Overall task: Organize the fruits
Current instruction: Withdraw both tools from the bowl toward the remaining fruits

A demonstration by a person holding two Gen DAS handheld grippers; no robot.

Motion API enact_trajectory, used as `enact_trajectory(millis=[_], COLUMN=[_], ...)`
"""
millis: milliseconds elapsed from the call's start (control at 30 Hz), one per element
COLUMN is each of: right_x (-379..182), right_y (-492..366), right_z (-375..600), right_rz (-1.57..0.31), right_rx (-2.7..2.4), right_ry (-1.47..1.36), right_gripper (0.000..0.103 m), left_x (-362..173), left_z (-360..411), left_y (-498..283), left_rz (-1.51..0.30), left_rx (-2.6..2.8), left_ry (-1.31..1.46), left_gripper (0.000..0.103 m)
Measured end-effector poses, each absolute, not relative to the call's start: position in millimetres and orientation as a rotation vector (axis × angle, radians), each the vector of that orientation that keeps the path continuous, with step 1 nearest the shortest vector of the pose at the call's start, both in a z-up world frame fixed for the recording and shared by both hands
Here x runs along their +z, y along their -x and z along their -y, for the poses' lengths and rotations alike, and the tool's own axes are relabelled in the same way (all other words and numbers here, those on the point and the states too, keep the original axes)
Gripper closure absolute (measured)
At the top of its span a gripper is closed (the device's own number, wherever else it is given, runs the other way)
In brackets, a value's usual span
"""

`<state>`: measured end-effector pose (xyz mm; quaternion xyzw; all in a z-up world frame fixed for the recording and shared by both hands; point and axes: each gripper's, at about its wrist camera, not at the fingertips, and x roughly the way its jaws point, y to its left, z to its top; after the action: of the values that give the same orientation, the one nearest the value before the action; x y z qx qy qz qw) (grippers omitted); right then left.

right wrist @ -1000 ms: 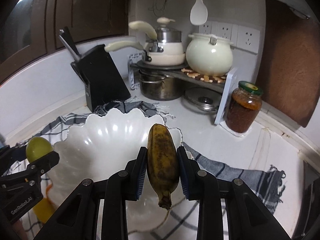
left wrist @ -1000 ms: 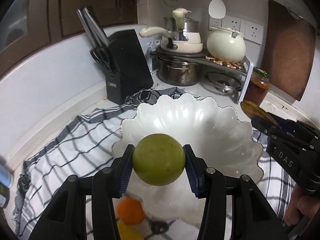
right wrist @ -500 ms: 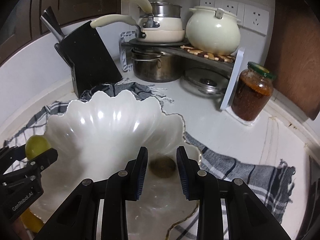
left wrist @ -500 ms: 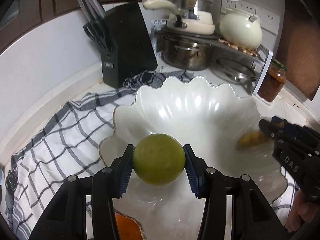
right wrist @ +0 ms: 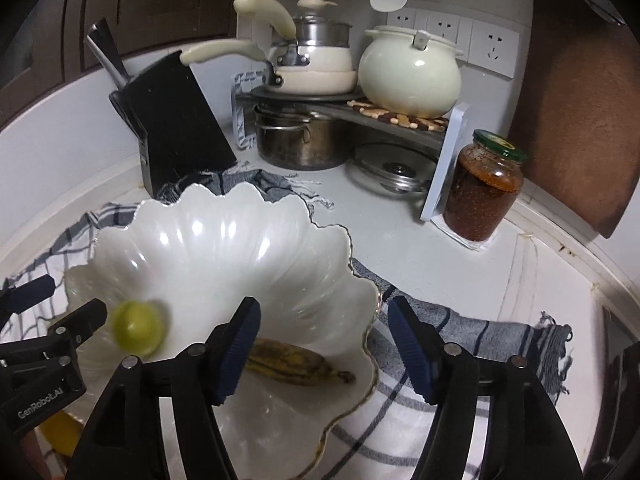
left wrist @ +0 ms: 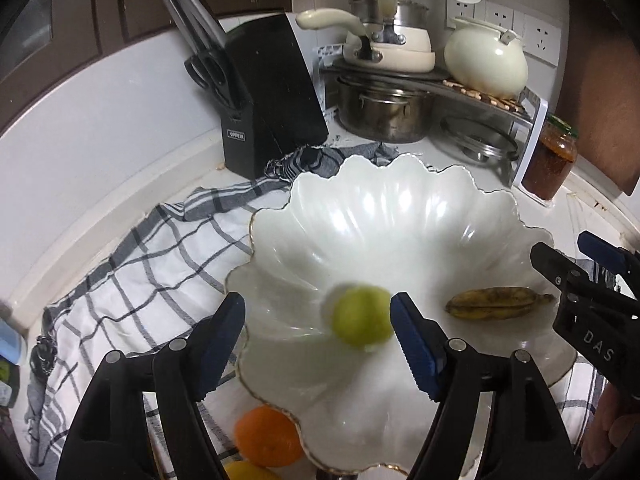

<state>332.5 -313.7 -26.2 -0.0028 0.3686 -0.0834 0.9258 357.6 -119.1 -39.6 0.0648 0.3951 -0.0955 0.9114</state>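
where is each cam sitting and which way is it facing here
Left wrist: rides the left gripper, angled down into the scalloped white bowl; its open fingers, the right gripper and a hand show.
Right wrist: rides the right gripper, angled down over the bowl's right rim; its open fingers and the left gripper show.
Shared: bowl, blurred green fruit, banana, knife block, jar.

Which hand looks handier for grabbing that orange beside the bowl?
Probably left. The orange lies just below the open left gripper, outside the bowl's near rim; the right gripper's view doesn't show it.
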Motion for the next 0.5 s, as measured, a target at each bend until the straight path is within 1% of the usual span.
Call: enact_trajectory(millis=[67,133,500], right_x=[-20.9,-17.0,4.2], right_y=[-326.7,-321.4,-283.9], right_z=[312.7,310.8,293.7], right_rz=[-0.744,-0.735,-0.687], right_rx=[-0.169,-0.169,-0.150], right_ry=[0.002,0.001,-0.016], right_gripper=[0.034,0.034,0.034], left_x=[-35.5,-31.8,-7.6], left_z=[117.5,115.9,96.7], left_y=[-353.1,-348.2,-305.0], left_rz=[-0.809,-0.802,-0.753], left_rx=[-0.194,-0.191,-0.149], left_ry=[-0.134,-0.130,-0.128], left_gripper=[0.024,0.023,0.023])
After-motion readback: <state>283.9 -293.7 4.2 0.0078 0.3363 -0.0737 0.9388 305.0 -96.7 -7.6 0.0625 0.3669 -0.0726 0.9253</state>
